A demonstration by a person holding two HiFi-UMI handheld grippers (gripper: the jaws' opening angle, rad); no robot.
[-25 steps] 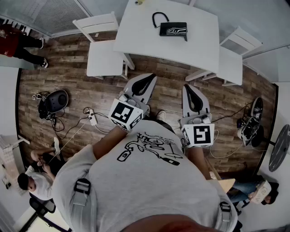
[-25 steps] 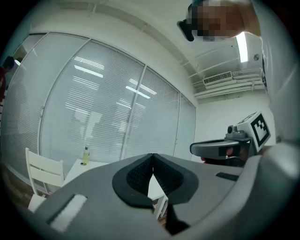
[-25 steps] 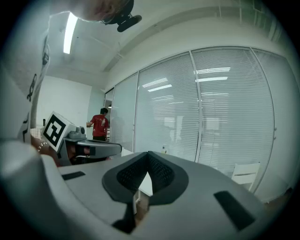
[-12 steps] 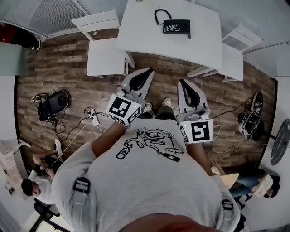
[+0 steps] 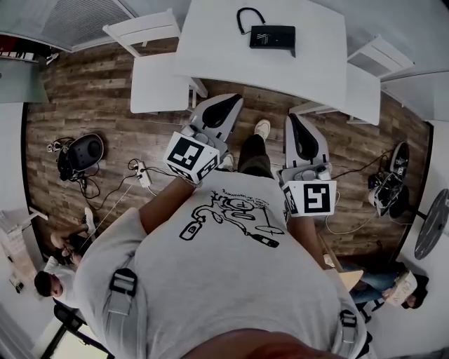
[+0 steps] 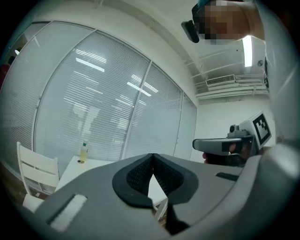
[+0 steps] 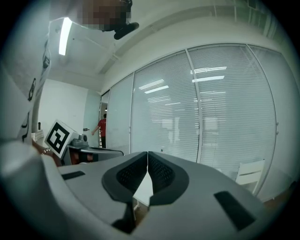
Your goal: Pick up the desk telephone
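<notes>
two tongs are staying out of contact: the left tongs (image 5: 226,109) and right tongs (image 5: 295,126) are clenched and empty, pointing at the white worktop (image 5: 210,49). the desk telephone (image 5: 272,36) is lying near its far edge, well apart. probably worth opening one pair before reaching, gripping across the body, avoiding the cord loop (image 5: 245,17).

Matt plastic desk telephone (image 5: 272,36), smooth white table (image 5: 224,49), grainy wood-plank floor (image 5: 105,91)
</notes>
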